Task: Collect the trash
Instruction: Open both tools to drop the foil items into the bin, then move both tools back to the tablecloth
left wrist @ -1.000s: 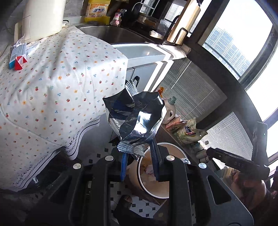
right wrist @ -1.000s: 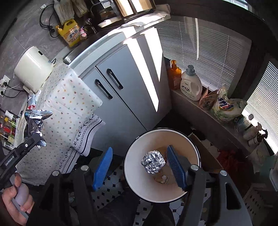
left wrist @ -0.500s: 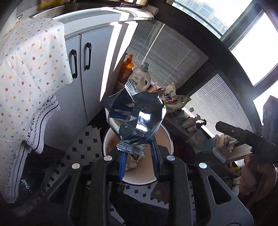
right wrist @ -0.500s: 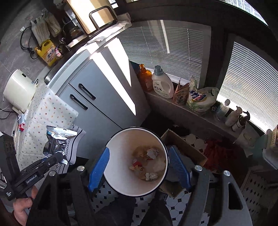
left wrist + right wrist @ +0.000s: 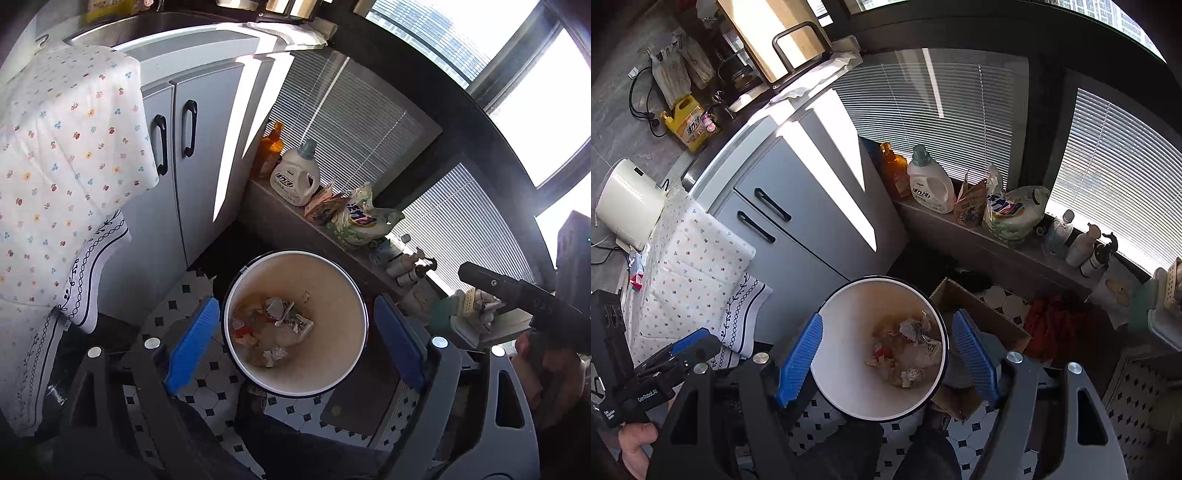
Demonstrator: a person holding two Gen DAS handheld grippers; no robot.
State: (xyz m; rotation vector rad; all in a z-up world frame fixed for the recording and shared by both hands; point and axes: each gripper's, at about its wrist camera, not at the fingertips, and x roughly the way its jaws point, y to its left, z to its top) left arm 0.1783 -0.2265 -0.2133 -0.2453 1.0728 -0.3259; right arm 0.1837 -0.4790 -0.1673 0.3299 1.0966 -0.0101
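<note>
Both the left gripper (image 5: 293, 345) and the right gripper (image 5: 886, 356) hang spread and empty above the round white dark-rimmed waste bin (image 5: 354, 295), where crumpled wrappers and foil scraps (image 5: 277, 326) already lie, so little collecting seems left.

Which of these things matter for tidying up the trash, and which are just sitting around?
Part of the job:
bin
trash in it
left claw, open
right claw, open

Just lying about:
detergent bottle
amber bottle
refill bag
cardboard box
kettle
</note>
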